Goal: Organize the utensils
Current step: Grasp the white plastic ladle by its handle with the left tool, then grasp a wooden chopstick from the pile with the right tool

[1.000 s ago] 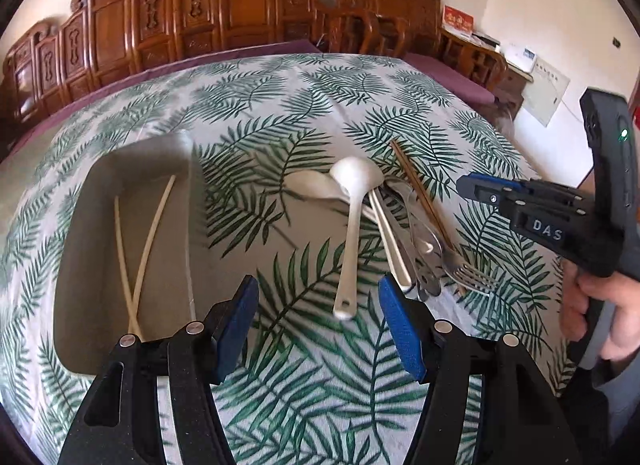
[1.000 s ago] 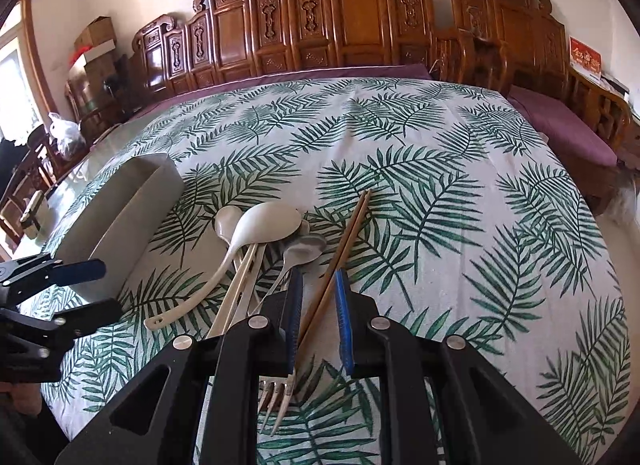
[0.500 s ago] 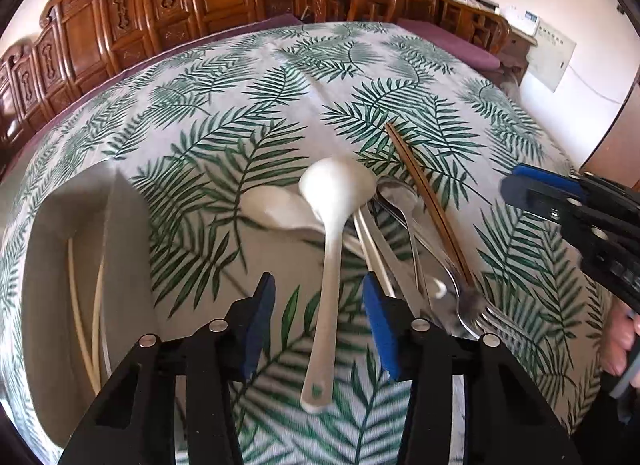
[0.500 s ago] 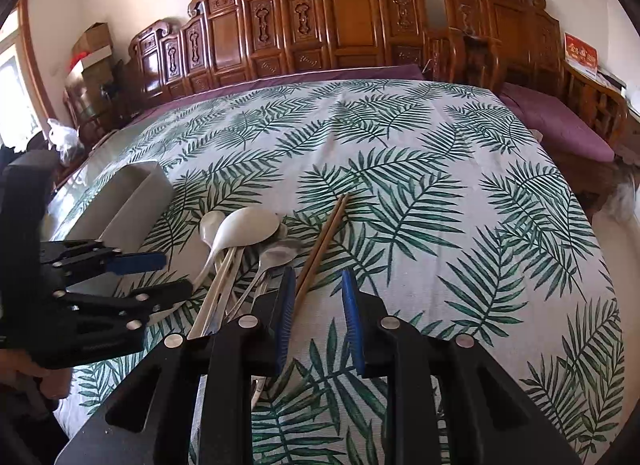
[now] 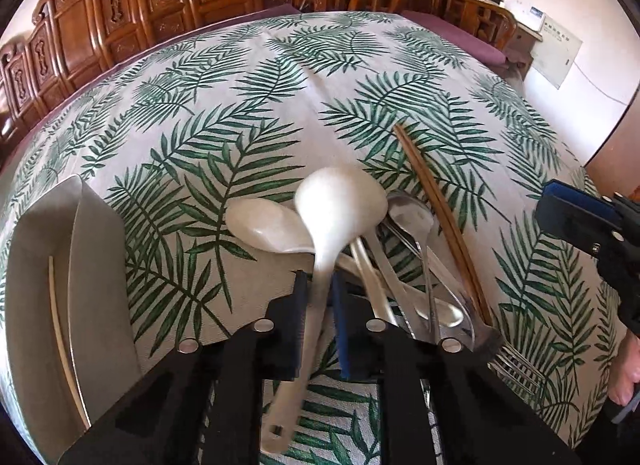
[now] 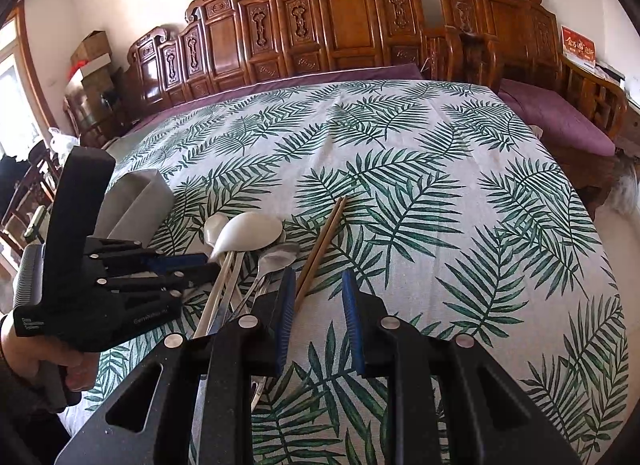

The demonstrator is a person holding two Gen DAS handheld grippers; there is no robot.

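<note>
The white ladle is now between my left gripper's pads; a second ago that gripper hung wide open short of the ladle's handle end, and since then I have come forward and down over the handle while the jaws narrowed. They are closing right now, and in the left wrist view the pads look pressed against the handle on both sides, so I judge the grasp is just made. The ladle's bowl lies ahead of the fingertips, resting on the pile, and its handle runs back between the pads and out under the gripper toward me. It appears blurred, which may mean it shifted as I squeezed.

For the task, this means one utensil is ready to lift out of the heap. The grey tray, with pale chopsticks already in it, sits just to the left of my left gripper, so the carry should be short.

Just right of the ladle lie a second white spoon, the metal spoons and the brown chopsticks, all overlapping; lifting could drag them.

My right gripper hovers to the right of the pile, jaws narrowly apart and holding nothing, with the near end of the brown chopsticks at the inner face of its left pad.
</note>
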